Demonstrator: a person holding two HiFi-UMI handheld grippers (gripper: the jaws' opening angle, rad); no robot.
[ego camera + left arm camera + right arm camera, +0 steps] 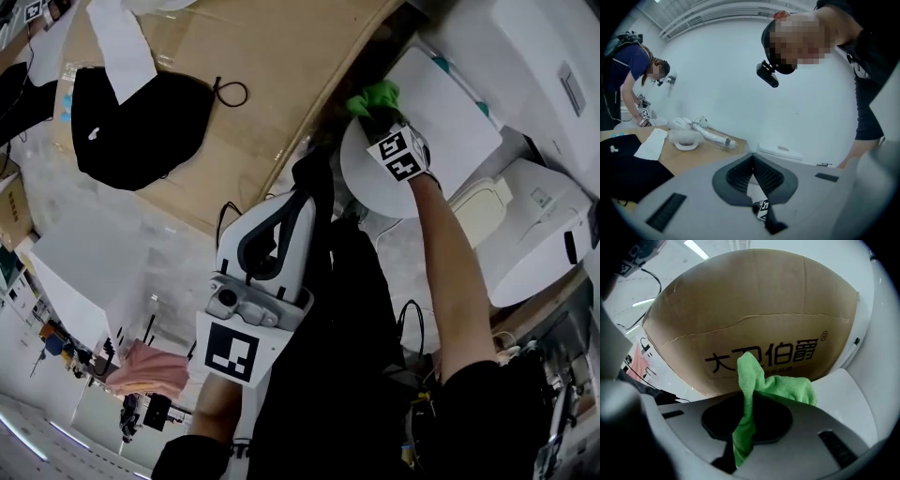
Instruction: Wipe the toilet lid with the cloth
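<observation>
Box: the large brown cardboard box (281,75) with black printed characters stands just beside the toilet, filling the background ahead of my right tool (747,401).
Lid: the flat white toilet lid (450,112) lies below my right arm, one edge running along the box.
Left tool: my left tool (300,206) is held low and well apart from the lid, its jaws pressed together with nothing between them.
Right tool: its jaws are clamped on the cloth, over the lid's box-side edge.
Cloth: the bright green fuzzy cloth (783,385) bunches out beyond the jaws; I cannot tell whether it touches the lid.
</observation>
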